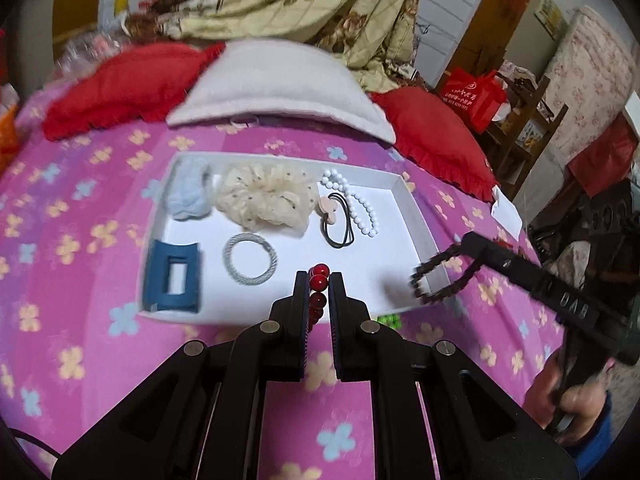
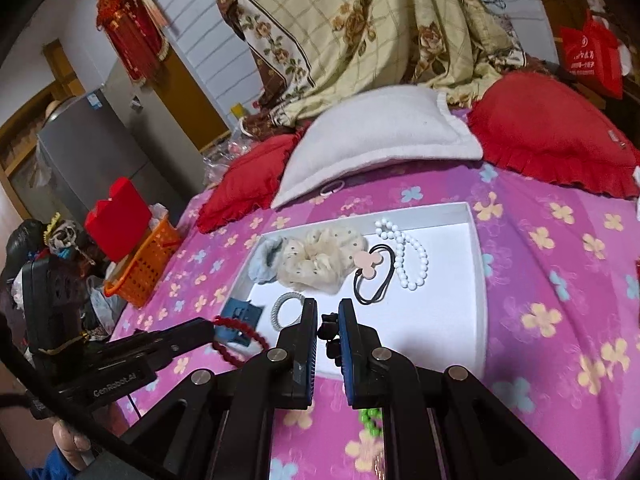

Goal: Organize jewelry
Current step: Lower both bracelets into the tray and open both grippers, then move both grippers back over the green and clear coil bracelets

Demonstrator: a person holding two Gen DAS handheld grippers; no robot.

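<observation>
A white tray (image 1: 412,216) lies on the pink flowered bedspread. It holds a blue claw clip (image 1: 173,280), a grey hair tie (image 1: 250,260), a cream scrunchie (image 1: 264,196), a light blue scrunchie (image 1: 187,192), a black hair tie with a pink charm (image 1: 338,220) and a white bead bracelet (image 1: 360,208). My left gripper (image 1: 319,280) is shut on a red bead bracelet (image 1: 319,282) over the tray's front edge. My right gripper (image 2: 327,320) is shut on a dark bead bracelet (image 2: 329,330), which hangs over the tray's front right corner in the left wrist view (image 1: 440,280).
A green bead item (image 2: 370,420) lies on the bedspread just in front of the tray. A white pillow (image 1: 280,88) and red cushions (image 1: 432,136) lie behind the tray. An orange basket (image 2: 146,264) stands off the bed's left side.
</observation>
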